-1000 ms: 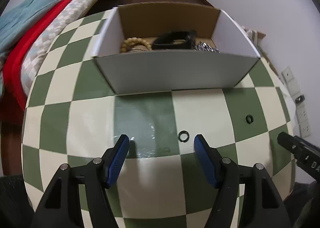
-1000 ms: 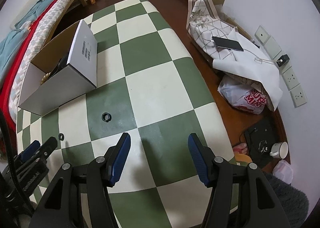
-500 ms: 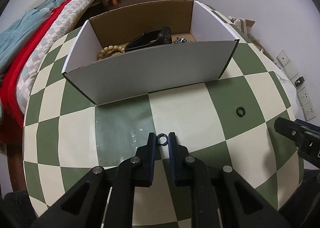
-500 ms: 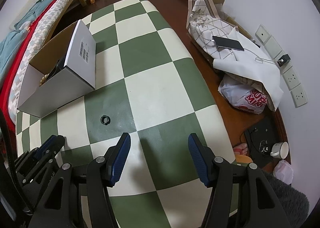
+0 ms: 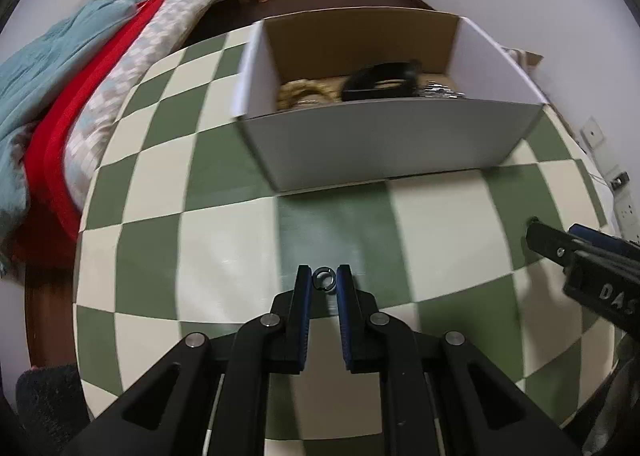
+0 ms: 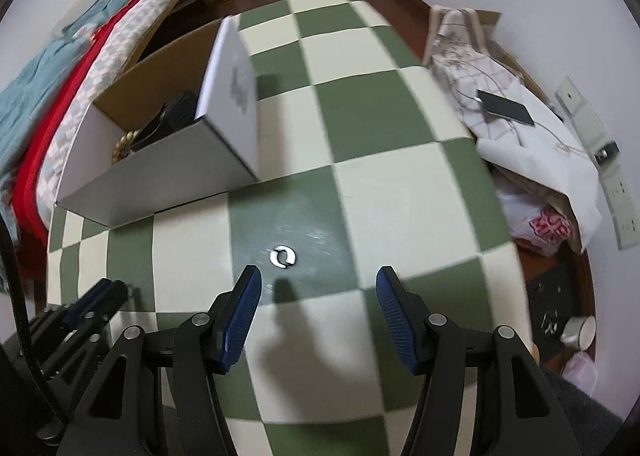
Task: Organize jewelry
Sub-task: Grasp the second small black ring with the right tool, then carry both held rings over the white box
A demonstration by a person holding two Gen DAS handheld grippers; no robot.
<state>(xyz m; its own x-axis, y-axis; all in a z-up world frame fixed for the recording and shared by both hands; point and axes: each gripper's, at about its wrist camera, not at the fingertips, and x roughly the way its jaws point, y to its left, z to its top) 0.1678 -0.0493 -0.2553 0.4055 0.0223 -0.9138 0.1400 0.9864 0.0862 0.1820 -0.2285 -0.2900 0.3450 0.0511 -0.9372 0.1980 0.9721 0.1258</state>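
Both grippers point steeply down at a green-and-cream checked table point(image 5: 224, 240). Left gripper point(image 5: 323, 280) has its blue pads drawn almost together, and a small dark ring point(image 5: 323, 279) sits pinched between their tips; the jaws are clamped on it, with only the ring's width between them. Straight ahead of this gripper, past one dark green square, stands an open cardboard box point(image 5: 392, 144) with a white outer wall and brown inside. Within the box lie a pale beaded bracelet point(image 5: 304, 94), a black strap-like piece point(image 5: 380, 78) and something silvery point(image 5: 440, 90) at the right end; the blur hides finer detail. Off to this gripper's right, the black nose of the other tool enters the view, its tip near the edge of a green square.

Right gripper point(image 6: 318, 296) has its jaws standing wide apart with nothing between the pads. Just ahead of its fingertips, closer to the left finger, a second ring point(image 6: 283, 257) lies flat on a dark green square, apart from both pads; it looks silvery with a dark centre, though it is smeared by motion. Further ahead and to the left stands the same box, seen corner-on. Beyond the table's left edge is a bed point(image 5: 80, 76) with red and blue-grey covers.
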